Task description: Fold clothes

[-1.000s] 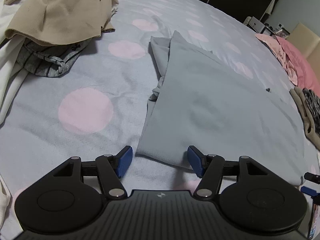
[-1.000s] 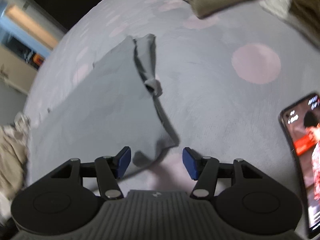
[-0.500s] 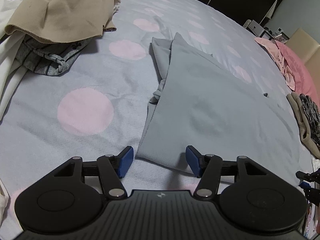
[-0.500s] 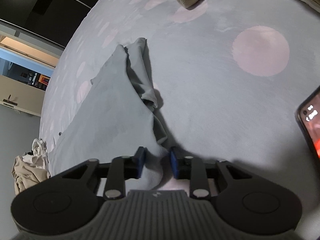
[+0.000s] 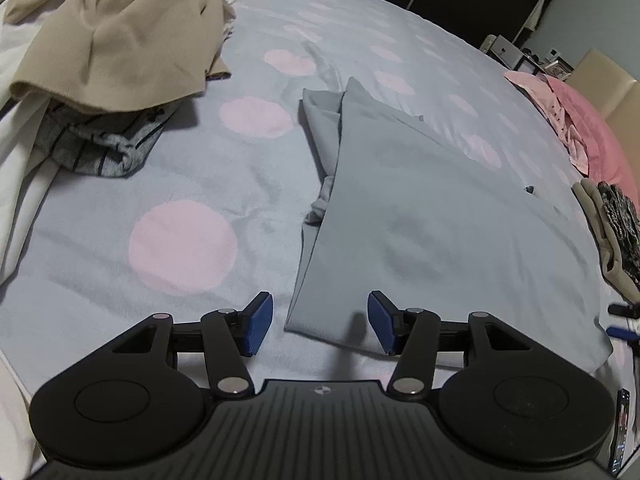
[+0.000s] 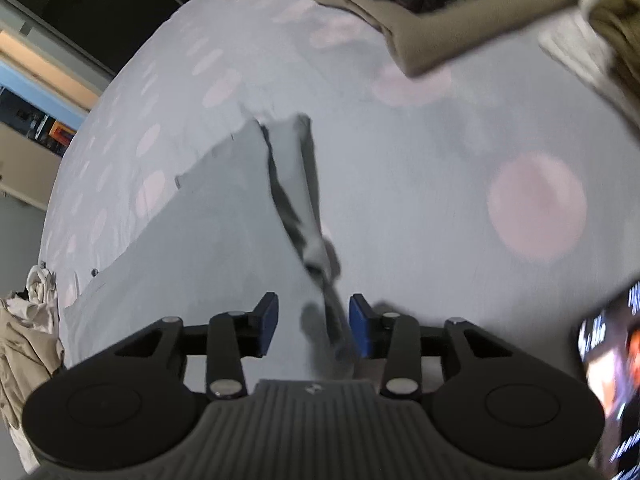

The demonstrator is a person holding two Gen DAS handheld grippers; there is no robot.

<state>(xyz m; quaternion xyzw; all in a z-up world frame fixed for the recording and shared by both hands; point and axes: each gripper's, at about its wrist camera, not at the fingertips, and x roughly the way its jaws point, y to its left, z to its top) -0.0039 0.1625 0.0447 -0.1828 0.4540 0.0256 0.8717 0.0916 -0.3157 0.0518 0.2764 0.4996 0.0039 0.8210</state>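
Observation:
A grey garment (image 5: 420,208) lies spread flat on the dotted bedspread (image 5: 120,208), with one side folded over and a bunched strip along its left edge. My left gripper (image 5: 320,320) hovers over the garment's near corner. Its jaws are closing with the corner between them, and the pads (image 5: 260,320) stand clear of the cloth. In the blurred right wrist view the same garment (image 6: 200,248) runs up between the jaws of my right gripper (image 6: 313,320). Those jaws are opening, and the folded edge lies between them without being pinched.
A heap of beige clothes (image 5: 120,40) and a striped grey piece (image 5: 100,144) lie at the left. Pink clothes (image 5: 580,120) and a folded stack (image 5: 612,232) sit at the right. A lit phone (image 6: 612,360) lies on the bed beside my right gripper.
The right gripper closed on the garment's folded edge half a second ago, then opened again and drew back and up. The left jaws narrowed slightly; that hand stayed in place.

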